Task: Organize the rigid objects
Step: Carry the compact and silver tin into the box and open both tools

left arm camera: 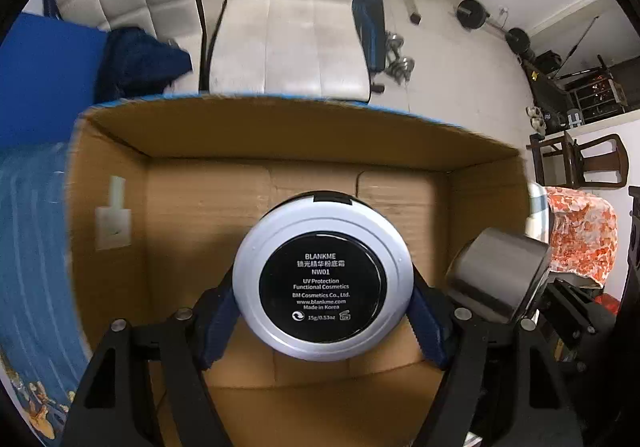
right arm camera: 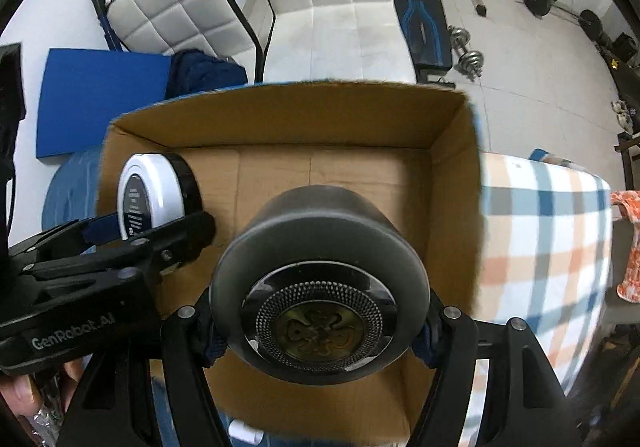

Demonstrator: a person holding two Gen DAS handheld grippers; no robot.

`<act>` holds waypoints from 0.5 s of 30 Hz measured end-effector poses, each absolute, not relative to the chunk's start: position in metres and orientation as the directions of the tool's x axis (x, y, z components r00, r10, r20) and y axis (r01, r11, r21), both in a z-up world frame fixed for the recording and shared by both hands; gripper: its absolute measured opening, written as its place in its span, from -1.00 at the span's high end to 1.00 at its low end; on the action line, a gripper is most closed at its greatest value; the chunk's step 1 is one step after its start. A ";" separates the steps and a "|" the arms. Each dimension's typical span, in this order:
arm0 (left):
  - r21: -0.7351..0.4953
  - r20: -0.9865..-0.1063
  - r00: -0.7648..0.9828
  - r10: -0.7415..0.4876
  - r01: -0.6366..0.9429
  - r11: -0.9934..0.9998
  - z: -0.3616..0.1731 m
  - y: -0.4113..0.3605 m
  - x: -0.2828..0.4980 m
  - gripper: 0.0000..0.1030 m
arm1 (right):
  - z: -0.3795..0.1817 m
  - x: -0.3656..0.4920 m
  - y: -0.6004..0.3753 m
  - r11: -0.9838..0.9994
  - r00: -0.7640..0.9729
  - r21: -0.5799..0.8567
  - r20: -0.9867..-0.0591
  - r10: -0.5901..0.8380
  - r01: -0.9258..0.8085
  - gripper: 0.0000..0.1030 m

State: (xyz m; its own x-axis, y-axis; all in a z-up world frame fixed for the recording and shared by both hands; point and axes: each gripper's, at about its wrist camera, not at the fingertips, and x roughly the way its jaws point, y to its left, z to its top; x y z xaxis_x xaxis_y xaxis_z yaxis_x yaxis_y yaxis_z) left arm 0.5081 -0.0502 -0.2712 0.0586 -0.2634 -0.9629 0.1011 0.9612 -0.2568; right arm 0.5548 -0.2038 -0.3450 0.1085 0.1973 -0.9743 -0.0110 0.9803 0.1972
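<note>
Step in hand, by my reading: carrying two items to the cardboard box point(left arm camera: 486, 203) for stowing. Both are held over its open top; neither is set down yet.

Left gripper point(left arm camera: 322, 311): jaws clenched on a round white compact point(left arm camera: 322, 276), gripped by its sides, label facing the camera. It hangs above the middle of the box floor.

Right gripper point(right arm camera: 318, 327): jaws clamped on a grey metal tin point(right arm camera: 318, 287), also by its sides, patterned end toward the camera. It hangs over the right part of the box, just beside the compact.

A small pale bottle point(left arm camera: 113, 216) seems to lie against the left wall inside.

Next move likely calls for lowering each item to bare floor, apart from one another, then releasing.
</note>
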 end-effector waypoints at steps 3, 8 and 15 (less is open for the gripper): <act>-0.271 -0.962 0.000 -0.272 0.083 0.959 -0.297 -0.052 0.523 -0.42 | -0.375 0.573 -0.198 0.984 0.073 0.177 -0.981 0.179 -0.028 -0.40; -0.275 -0.959 -0.088 -0.269 0.069 0.959 -0.331 -0.054 0.539 -0.42 | -0.407 0.588 -0.190 0.986 0.081 0.160 -0.983 0.164 -0.050 -0.40; -0.235 -0.967 -0.112 -0.228 0.053 0.971 -0.350 -0.055 0.540 -0.42 | -0.443 0.604 -0.186 0.990 0.027 0.130 -0.991 0.132 -0.051 -0.41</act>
